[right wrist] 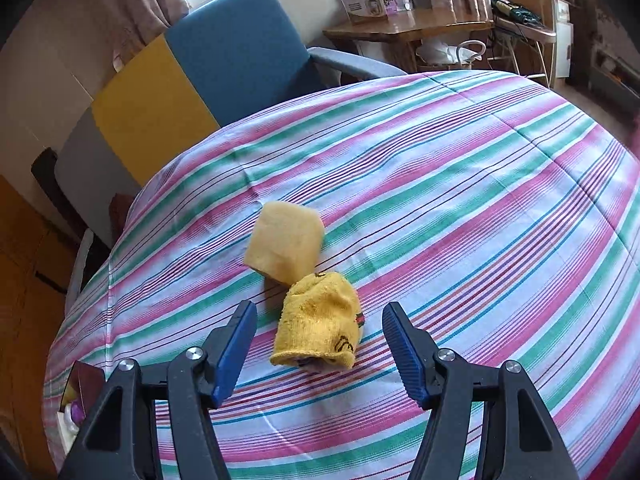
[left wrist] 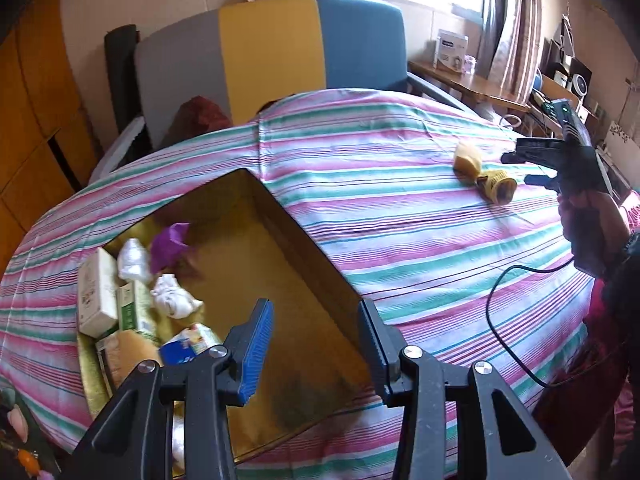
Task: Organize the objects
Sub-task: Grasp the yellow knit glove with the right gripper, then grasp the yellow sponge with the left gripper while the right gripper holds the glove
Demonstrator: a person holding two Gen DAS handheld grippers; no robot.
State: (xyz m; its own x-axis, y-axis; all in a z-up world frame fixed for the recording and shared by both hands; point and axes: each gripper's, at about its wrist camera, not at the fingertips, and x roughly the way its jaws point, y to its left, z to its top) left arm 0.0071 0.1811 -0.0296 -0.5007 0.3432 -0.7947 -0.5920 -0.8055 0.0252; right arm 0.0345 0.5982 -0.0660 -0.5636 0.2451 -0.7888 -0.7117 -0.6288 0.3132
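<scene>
Right gripper (right wrist: 320, 350) is spread wide w/ the rolled yellow terry sock (right wrist: 320, 322) lying between its jaws on the striped pink-green tablecloth (right wrist: 460, 200), pads not touching it. Pale yellow sponge block (right wrist: 285, 242) sits touching the sock at 11 o'clock. Left gripper (left wrist: 316, 350) is spread too, nothing in it, over the gold rectangular cardboard box (left wrist: 304, 236).

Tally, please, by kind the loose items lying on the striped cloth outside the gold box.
Sponge block: 1
Rolled yellow cloth: 1
Total: 2
</scene>
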